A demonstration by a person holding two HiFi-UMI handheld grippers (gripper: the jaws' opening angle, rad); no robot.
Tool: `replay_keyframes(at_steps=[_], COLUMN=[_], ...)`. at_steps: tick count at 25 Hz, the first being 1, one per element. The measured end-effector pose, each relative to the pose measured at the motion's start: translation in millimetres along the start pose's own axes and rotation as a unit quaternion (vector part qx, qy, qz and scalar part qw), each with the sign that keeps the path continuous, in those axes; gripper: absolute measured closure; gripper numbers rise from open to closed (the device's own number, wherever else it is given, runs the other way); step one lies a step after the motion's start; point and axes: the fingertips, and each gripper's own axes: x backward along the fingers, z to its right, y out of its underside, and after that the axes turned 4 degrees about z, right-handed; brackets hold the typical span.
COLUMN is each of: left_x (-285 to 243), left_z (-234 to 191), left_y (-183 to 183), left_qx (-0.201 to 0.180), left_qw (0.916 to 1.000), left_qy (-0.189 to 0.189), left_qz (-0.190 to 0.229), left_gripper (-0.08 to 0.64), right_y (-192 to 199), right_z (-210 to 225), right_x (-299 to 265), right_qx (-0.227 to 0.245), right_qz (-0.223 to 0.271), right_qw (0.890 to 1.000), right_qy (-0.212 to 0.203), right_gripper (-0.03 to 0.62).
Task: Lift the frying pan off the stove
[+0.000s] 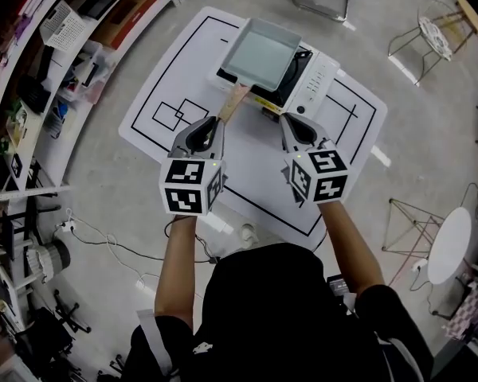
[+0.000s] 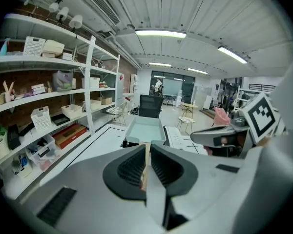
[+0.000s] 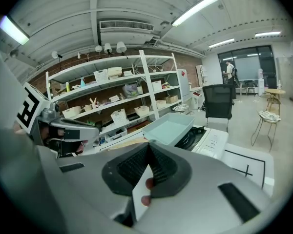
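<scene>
Risk: grip is far out on the wooden handle [image 1: 234, 102], at its near end, so the frying pan [image 1: 263, 52] could droop or twist at the pinch as it lifts. A tilted pan may drag on the stove [image 1: 315, 81] and shift it across the table [image 1: 251, 169]. Pan lies over the burner; cannot tell whether it has cleared it. Left gripper [image 1: 216, 122] has its jaws clamped narrow on the handle end, forearm reaching straight forward and low. Right gripper [image 1: 287, 121] is level beside it, jaws together on nothing, just short of the stove's front edge.
</scene>
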Motion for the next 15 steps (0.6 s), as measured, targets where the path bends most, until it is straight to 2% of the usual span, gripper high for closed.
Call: replay_keyframes(at_steps=[5, 9, 15], left_x=[-26.7, -41.5, -62.9], left_z=[-5.4, -5.6, -6.5], left_y=[2.3, 3.9, 10.6], left_qx=[-0.004, -0.005, -0.006], left_qw=[0.9983, 0.9965, 0.9926], left_qy=[0.021, 0.027, 0.043], left_qz=[-0.054, -0.079, -0.113], left_gripper=[0.503, 0.482, 0.402], right_y=[2.1, 4.0, 12.5], right_z=[12.1, 20.1, 30.4], right_x=[-9.3, -12.5, -20.6], right_qx=[-0.009, -0.017, -0.029], right_qz=[-0.007, -0.011, -0.018], right_qw=[1.000, 1.000, 0.999], right_qy=[0.004, 0.004, 0.005], right_gripper=[0.592, 0.592, 0.592])
